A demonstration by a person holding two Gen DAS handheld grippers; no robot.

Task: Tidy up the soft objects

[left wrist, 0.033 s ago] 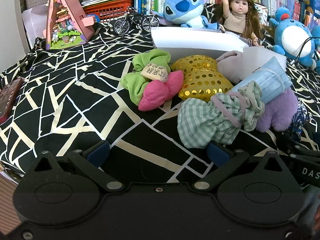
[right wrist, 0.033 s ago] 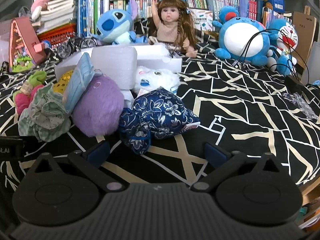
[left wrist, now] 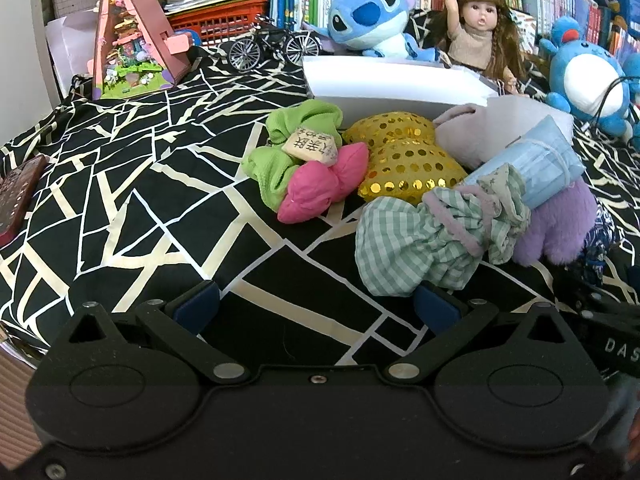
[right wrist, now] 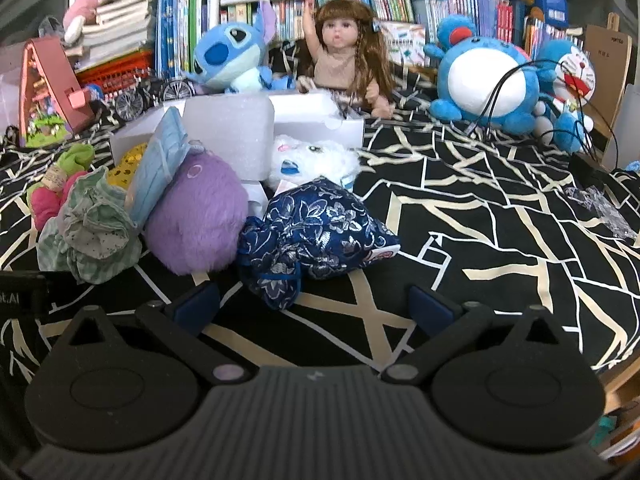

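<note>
A pile of soft things lies on the black patterned cloth before a white box (left wrist: 384,84). In the left wrist view: a green checked pouch (left wrist: 424,240), a pink and green bundle (left wrist: 316,184), a gold sequin cushion (left wrist: 404,160), a pack of blue masks (left wrist: 532,168) and a purple plush (left wrist: 560,224). My left gripper (left wrist: 316,306) is open, its right finger just below the checked pouch. In the right wrist view, a dark blue floral pouch (right wrist: 316,232) lies just ahead of my open right gripper (right wrist: 312,304), beside the purple plush (right wrist: 196,216) and a white plush (right wrist: 312,160).
A Stitch plush (left wrist: 368,16), a doll (left wrist: 480,28), a blue round plush (right wrist: 484,76), a toy bicycle (left wrist: 272,44) and a pink model house (left wrist: 132,56) stand at the back before bookshelves. Black cables (right wrist: 560,112) run at the right. Bare cloth lies left and right.
</note>
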